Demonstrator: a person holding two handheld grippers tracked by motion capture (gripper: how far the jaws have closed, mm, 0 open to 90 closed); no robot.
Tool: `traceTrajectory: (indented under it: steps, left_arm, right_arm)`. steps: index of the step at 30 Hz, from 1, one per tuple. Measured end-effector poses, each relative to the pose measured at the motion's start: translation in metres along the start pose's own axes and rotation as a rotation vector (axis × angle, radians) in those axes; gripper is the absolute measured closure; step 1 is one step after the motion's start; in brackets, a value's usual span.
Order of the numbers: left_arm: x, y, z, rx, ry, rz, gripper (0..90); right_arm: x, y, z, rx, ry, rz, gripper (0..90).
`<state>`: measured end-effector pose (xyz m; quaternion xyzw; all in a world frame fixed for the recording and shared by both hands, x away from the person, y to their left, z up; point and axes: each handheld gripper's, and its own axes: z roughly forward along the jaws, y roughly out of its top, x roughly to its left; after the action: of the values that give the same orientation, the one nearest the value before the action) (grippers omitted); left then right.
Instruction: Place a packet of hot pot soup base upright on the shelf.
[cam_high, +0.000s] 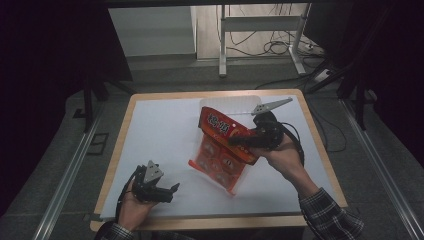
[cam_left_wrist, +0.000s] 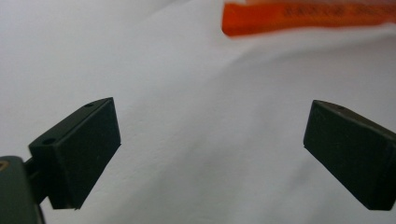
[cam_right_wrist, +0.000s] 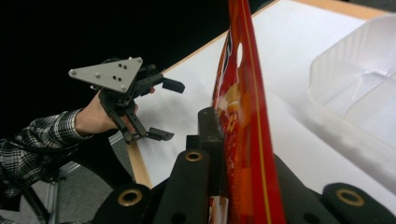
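- The right hand-held gripper (cam_high: 239, 141), right of centre in the high view, is pinching the red snack bag (cam_high: 222, 150) by its upper edge, with its jaws closed flat on the thin film.
- The bag is hanging tilted in the middle of the frame: its long axis is running from the printed top at upper centre down to a corner at lower centre, which is sitting close to the white table (cam_high: 160, 135); whether that corner is touching the surface cannot be told.
- In the right gripper view the bag (cam_right_wrist: 245, 121) is standing edge-on, rising straight out from between the black jaws and splitting the frame.
- A clear plastic tray (cam_high: 235, 104) is lying at the upper centre of the high view, just behind the bag's top and near the right hand; in the right gripper view the tray (cam_right_wrist: 355, 88) is at the right edge of the frame, and it is looking empty.
- The coming move probably turns on this: the tray lies just beyond the held bag, so the right hand is far nearer to it than the left.
- The left hand-held gripper (cam_high: 170, 192) is resting at the lower left of the high view, well apart from the bag, with its jaws standing wide and nothing between them.
- In the left gripper view the bag's orange edge (cam_left_wrist: 308, 16) is showing at the top right, beyond the spread jaws.
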<state>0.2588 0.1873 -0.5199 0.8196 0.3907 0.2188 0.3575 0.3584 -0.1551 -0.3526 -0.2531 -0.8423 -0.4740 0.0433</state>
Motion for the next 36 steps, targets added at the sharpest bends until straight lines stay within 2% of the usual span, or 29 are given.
traceTrajectory:
  steps: [2, 4, 8, 9, 15, 19, 28, 36]
  left_arm:
    - [0.000, 0.000, 0.001, 0.001, -0.021, -0.004, 2.5]
    - [-0.001, 0.001, 0.002, 0.007, -0.021, 0.006, 2.4]
    - [-0.001, 0.001, 0.001, 0.000, -0.053, -0.001, 1.1]
    - [-0.001, 0.001, 0.001, 0.000, -0.053, -0.001, 1.0]
    - [0.000, 0.001, 0.001, -0.018, -0.115, -0.029, 0.4]
    - [0.000, 0.001, 0.002, -0.028, -0.134, -0.039, 0.4]
    - [0.001, 0.001, 0.002, -0.043, -0.157, -0.055, 0.4]
    - [-0.002, 0.002, 0.004, -0.019, -0.163, -0.032, 0.0]
  right_arm:
    - [0.000, 0.002, -0.003, -0.005, -0.011, -0.003, 89.4]
    - [-0.001, 0.004, -0.006, -0.006, -0.031, -0.006, 89.5]
    - [-0.008, 0.008, -0.015, -0.019, -0.072, 0.005, 89.4]
    - [-0.009, 0.008, -0.017, -0.023, -0.075, 0.007, 89.4]
    - [-0.017, 0.014, -0.034, -0.056, -0.094, 0.018, 89.4]
    - [-0.019, 0.018, -0.039, -0.067, -0.107, 0.017, 89.4]
    - [-0.029, 0.029, -0.058, -0.100, -0.149, 0.037, 89.4]
    - [-0.041, 0.038, -0.070, -0.122, -0.181, 0.049, 89.4]
